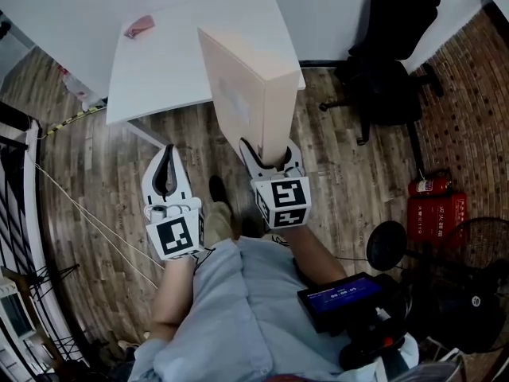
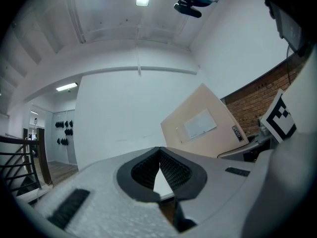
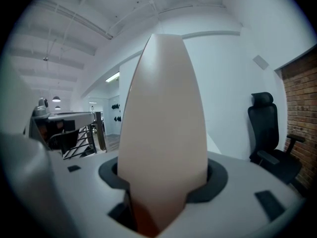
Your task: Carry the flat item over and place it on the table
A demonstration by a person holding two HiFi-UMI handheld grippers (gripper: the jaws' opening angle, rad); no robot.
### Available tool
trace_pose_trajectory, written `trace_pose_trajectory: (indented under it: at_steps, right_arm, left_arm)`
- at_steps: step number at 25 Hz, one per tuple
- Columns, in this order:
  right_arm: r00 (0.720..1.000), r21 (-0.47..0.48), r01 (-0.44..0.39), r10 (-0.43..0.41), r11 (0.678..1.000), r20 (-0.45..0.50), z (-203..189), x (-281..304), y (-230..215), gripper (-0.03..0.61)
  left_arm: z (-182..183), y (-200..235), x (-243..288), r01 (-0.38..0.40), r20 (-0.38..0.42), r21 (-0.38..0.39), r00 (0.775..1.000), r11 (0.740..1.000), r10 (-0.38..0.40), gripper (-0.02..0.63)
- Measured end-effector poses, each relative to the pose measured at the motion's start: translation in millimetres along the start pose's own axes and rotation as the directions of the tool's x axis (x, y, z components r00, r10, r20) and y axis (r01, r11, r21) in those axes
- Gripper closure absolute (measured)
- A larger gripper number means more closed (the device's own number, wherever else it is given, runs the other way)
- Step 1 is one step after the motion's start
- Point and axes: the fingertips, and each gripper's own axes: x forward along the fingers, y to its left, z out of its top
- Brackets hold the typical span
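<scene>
1. Right, the box is up in the air, standing on its narrow end. It is just in front of the table's near right corner and is not resting on the table.
2. The right gripper has it from below, jaws pinching the box's lower end, one on each broad face. In the right gripper view the beige edge rises straight up between them.
3. The left gripper hangs short of the table's near edge, left of the box. Its jaws are pressed together at the tips, with nothing between them.
4. Labels now: the left gripper view shows a white rectangular sticker on the box's broad face, its print too small to read.
5. Beside that, a small dark tag on the box's narrow side carries pale writing that can't be read either.
6. Each gripper's cube shows a black-and-white square marker, a pattern and no words.
7. On the table, toward its far left, lies a small pink thing, well apart from the box.
8. Right of the table stands a black chair.
9. Further right of the table is a red cabinet with pale characters on its front, too small to read. A red extinguisher lies at its top edge.
10. Well back from the table, at the person's waist, a screen glows blue, its text unreadable.
</scene>
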Motion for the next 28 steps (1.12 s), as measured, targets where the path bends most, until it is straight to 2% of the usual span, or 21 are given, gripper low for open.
trace_pose_trajectory:
  at_steps: [7,15,21,28]
  right_arm:
    - [1.0,0.006,-0.004,0.004,1.0,-0.025,2.4,56.3,-2.4,0.31]
    - [0.999,0.032,-0.006,0.007,0.999,-0.034,19.2,146.7,-0.5,0.31]
    - [1.0,0.032,0.002,-0.001,0.999,-0.021,41.2,219.5,5.0,0.31]
    - [0.999,0.01,0.012,-0.013,1.0,0.038,81.6,286.6,7.6,0.31]
  left_arm:
    - [-25.0,31.2,50.4,-0.006,-0.008,-0.012,1.0,1.0,0.006,0.604]
    - [-47.1,79.2,130.7,0.008,-0.033,-0.018,0.999,1.0,-0.009,0.604]
    - [-49.2,121.8,195.1,0.028,-0.012,-0.012,1.0,1.0,-0.028,0.604]
    - [-35.5,162.0,260.0,0.042,0.06,0.005,0.997,0.999,-0.042,0.604]
